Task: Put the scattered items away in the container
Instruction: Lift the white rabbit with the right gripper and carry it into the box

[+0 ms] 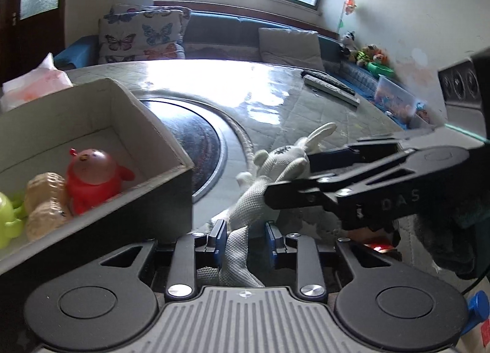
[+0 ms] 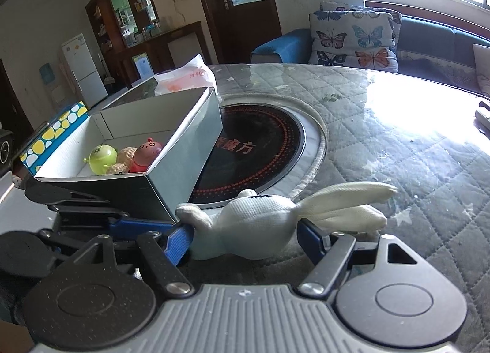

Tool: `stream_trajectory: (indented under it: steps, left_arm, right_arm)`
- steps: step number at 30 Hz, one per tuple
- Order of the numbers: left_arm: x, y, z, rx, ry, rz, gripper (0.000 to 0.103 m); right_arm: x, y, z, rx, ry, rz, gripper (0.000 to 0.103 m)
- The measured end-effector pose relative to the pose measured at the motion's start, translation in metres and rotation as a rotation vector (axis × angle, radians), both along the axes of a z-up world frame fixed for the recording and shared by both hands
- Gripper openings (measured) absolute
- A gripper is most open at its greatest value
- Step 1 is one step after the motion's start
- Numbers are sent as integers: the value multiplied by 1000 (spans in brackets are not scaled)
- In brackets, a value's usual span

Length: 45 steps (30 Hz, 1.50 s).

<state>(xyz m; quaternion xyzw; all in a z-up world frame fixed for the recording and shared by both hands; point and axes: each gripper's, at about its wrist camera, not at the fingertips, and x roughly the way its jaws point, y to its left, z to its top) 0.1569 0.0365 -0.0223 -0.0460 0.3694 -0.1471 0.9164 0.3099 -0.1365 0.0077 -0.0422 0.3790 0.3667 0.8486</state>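
meanwhile, a white knitted rabbit toy (image 2: 254, 221) lies on its side on the quilted tabletop (image 2: 413, 169), just beside the near corner of an open cardboard box (image 2: 183, 141), its long ears (image 2: 346, 200) stretched away from the box. the right claw (image 2: 245, 236) straddles the rabbit's body, jaws wide, blue pads on either side of it; whether the pads actually press the fabric cannot be told from the right wrist view. the left claw (image 1: 243, 238) stands part open around a limb of the toy (image 1: 235, 249), which runs between its 2 blue pads (image 1: 219, 235) with a gap visible on the right-hand side, so the pads do not appear to clamp it. in the left wrist view the right claw reaches in from the right-hand side, its fingers (image 1: 324, 158) level with the rabbit's head and shoulders. inside the box sit 3 small figures: a red one (image 1: 95, 180), a tan peanut-shaped one (image 1: 46, 203) and a lime-green one (image 1: 6, 218), bunched together in 1 corner. a dark round cooktop (image 2: 260, 154) is set into the tabletop just behind the box and the rabbit. a white plastic bag (image 2: 190, 74) rests behind the box.
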Motion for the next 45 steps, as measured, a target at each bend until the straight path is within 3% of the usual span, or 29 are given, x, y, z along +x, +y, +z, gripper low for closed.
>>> stream_trajectory:
  steps: [3, 7, 12, 16, 19, 23, 26, 34, 38, 41, 45]
  left_arm:
    - [-8, -2, 0, 11, -22, -23, 18]
    - [-20, 0, 0, 10, -33, -26, 15]
    - [-31, 4, -1, 3, -15, 1, 19]
    - [-34, 4, -1, 6, -6, 20, 31]
    - [-38, 4, -2, 16, -12, 19, 31]
    - [-52, 18, 0, -31, -12, 43, 27]
    - [-69, 30, 9, -41, -56, 66, 25]
    - [-109, 69, 49, -7, -209, 196, 25]
    - [-110, 103, 73, 17, -273, 269, 25]
    - [-101, 125, 82, 47, -297, 332, 25]
    - [-84, 158, 79, 27, -272, 413, 25]
  right_arm:
    - [0, 2, -1, -15, -1, -4, 75]
    - [-3, 2, 0, -8, 6, 3, 68]
    - [-17, 7, 3, -18, -11, 29, 61]
    - [-30, 10, 4, -20, -15, 43, 58]
    - [-39, 11, 5, -29, -26, 43, 57]
    - [-51, 10, 14, -21, -33, 56, 48]
    - [-63, 14, 24, -2, -56, 80, 47]
    - [-87, 52, 59, 76, -168, 171, 47]
    - [-82, 84, 73, 117, -213, 211, 47]
    - [-70, 114, 78, 144, -225, 230, 47]
    - [-56, 150, 81, 175, -204, 260, 47]
